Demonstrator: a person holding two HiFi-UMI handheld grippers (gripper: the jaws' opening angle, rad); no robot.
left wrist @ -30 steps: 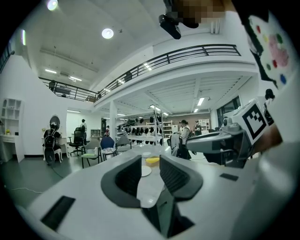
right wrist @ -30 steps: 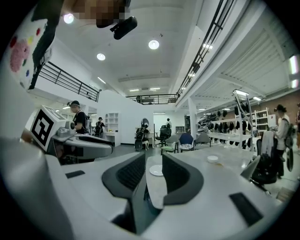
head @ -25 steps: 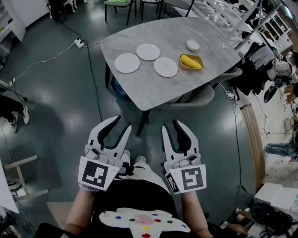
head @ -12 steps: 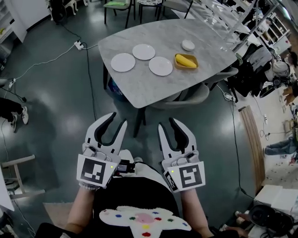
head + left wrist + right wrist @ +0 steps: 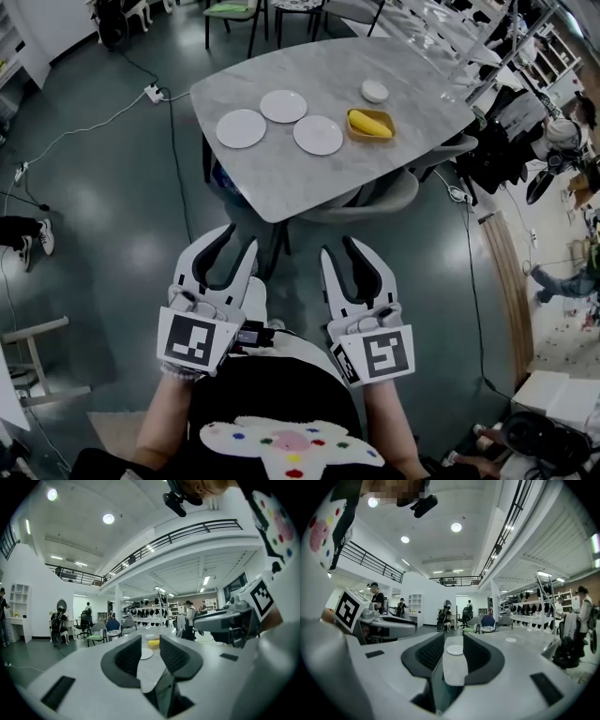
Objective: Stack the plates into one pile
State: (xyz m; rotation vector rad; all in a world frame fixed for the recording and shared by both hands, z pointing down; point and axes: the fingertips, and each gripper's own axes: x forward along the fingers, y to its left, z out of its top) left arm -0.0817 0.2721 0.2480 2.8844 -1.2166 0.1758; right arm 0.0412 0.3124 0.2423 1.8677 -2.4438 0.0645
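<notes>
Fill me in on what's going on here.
A person stands a little short of a marble table, with the left gripper and the right gripper held out level toward it. Both are open and empty. On the table, three white plates lie apart, not yet stacked. Beside them are a yellow dish with a banana in it and a small white bowl.

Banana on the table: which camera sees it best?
The head view: it looks down on the whole banana in its yellow dish. The left gripper view shows only a small yellow patch, far off between its jaws. The right gripper view doesn't show it.
</notes>
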